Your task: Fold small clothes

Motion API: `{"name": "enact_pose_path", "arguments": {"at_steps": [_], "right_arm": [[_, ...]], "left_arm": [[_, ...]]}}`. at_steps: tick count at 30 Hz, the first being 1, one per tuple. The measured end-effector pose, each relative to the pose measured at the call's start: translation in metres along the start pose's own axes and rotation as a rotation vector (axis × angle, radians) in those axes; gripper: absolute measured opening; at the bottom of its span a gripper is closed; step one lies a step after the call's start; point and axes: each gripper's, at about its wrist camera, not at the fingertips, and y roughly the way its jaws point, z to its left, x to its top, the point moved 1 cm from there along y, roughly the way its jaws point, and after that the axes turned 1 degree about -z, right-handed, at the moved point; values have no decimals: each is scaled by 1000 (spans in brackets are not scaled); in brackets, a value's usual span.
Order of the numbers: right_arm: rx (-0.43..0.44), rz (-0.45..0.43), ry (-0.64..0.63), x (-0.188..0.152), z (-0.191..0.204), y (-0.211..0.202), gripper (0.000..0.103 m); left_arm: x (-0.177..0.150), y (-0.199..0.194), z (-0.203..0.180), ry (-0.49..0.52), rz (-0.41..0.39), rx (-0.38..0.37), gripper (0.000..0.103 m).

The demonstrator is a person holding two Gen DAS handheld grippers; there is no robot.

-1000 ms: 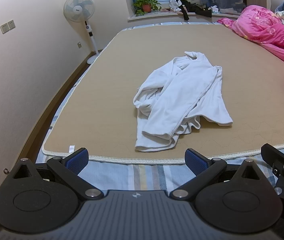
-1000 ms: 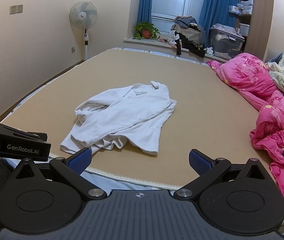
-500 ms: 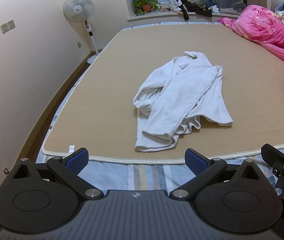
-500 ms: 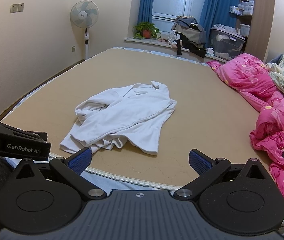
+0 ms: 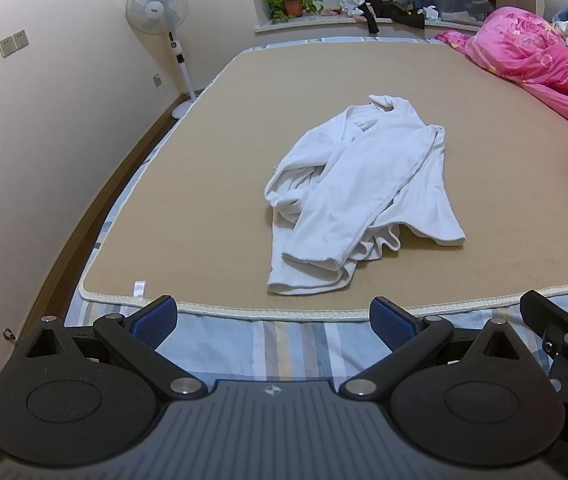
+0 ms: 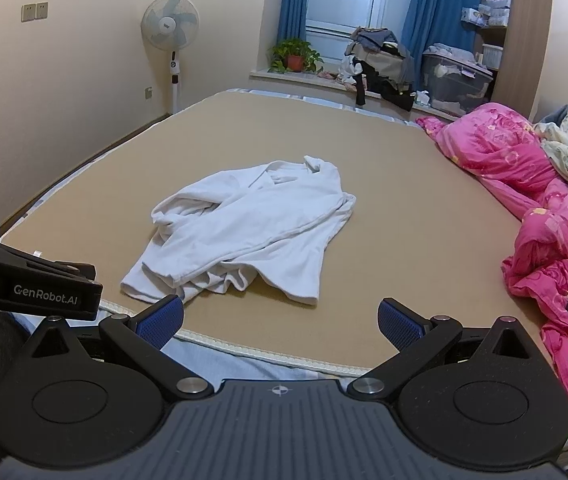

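Both hand-held grippers – left (image 5: 271,322), right (image 6: 279,322) – gape empty at the bed's near edge; white garment (image 5: 358,196) lies bunched mid-mat (image 5: 203,184) – a pinch risks grabbing several overlapped layers.

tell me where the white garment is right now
The white garment lies crumpled mid-mat on the tan mat, ahead of both open grippers, with the pink quilt to its right.

A small white garment (image 5: 358,196) lies crumpled and partly doubled over itself, collar at the far end, hem bunched nearest, ahead of the spread fingers (image 5: 155,320), untouched.
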Motion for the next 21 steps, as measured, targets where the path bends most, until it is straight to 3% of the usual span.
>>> {"name": "enact_pose_path", "arguments": {"at_steps": [13, 21], "right_arm": [[-2, 68, 66, 1, -10, 24, 102], [-5, 135, 105, 3, -30, 66, 102]], "left_arm": [[2, 15, 6, -23, 27, 4, 102], [20, 65, 26, -51, 101, -33, 102]]}}
